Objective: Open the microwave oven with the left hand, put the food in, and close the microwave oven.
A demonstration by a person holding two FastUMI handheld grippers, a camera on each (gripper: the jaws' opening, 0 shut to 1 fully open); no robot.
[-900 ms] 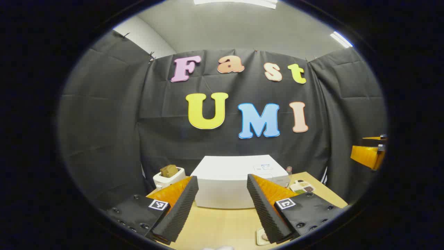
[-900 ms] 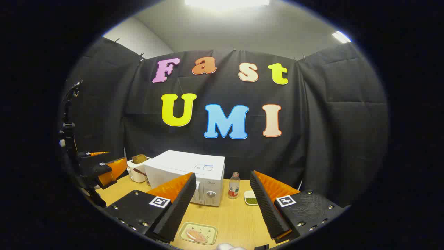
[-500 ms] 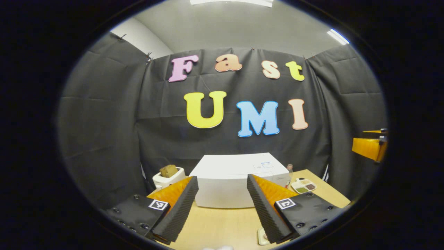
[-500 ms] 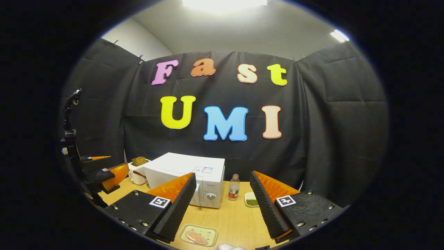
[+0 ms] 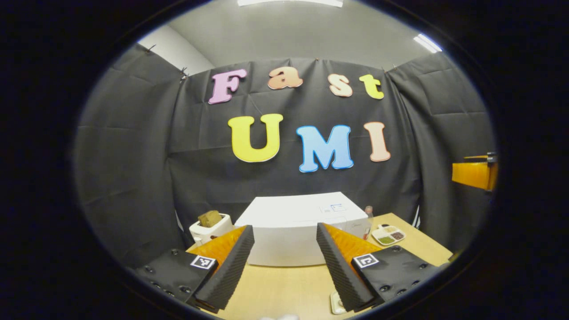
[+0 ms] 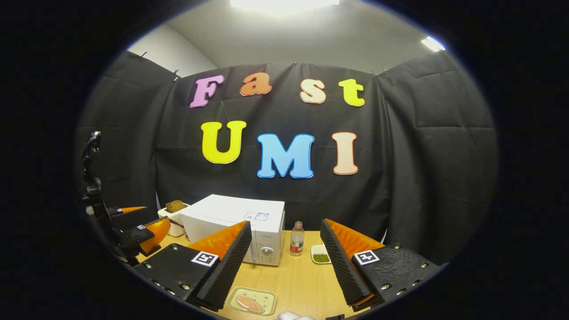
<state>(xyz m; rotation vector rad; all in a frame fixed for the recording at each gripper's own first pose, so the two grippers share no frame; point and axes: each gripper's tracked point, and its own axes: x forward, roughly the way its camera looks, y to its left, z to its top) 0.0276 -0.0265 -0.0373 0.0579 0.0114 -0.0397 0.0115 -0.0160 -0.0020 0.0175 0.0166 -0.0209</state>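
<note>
The microwave [image 5: 298, 229] is a white box standing toward the back of the wooden table [image 5: 284, 289], just in front of the black cloth wall, with its door shut; in the right gripper view its front corner shows a dial and a label on top [image 6: 249, 224]. The food [image 6: 250, 303] lies on a small pale tray [image 6: 251, 300] near the front edge of the table, well apart from the microwave, below and between the right gripper's fingers in that view. A corner of the same tray [image 5: 335, 303] peeks out beside the left gripper's right finger. To the microwave's left stands a white toaster [image 5: 210, 229] with a brown slice of bread [image 5: 209, 218] sticking up from it. On the microwave's right stands a small clear bottle [image 6: 296, 239], and beyond it a small dish [image 6: 321, 254] with something green in it; the left gripper view shows it as a divided dish [image 5: 387, 235]. The left gripper [image 5: 284, 260] hangs above the table facing the microwave, its jaws wide apart and holding nothing. The right gripper [image 6: 284, 262] is likewise spread open and empty, off to the right.
</note>
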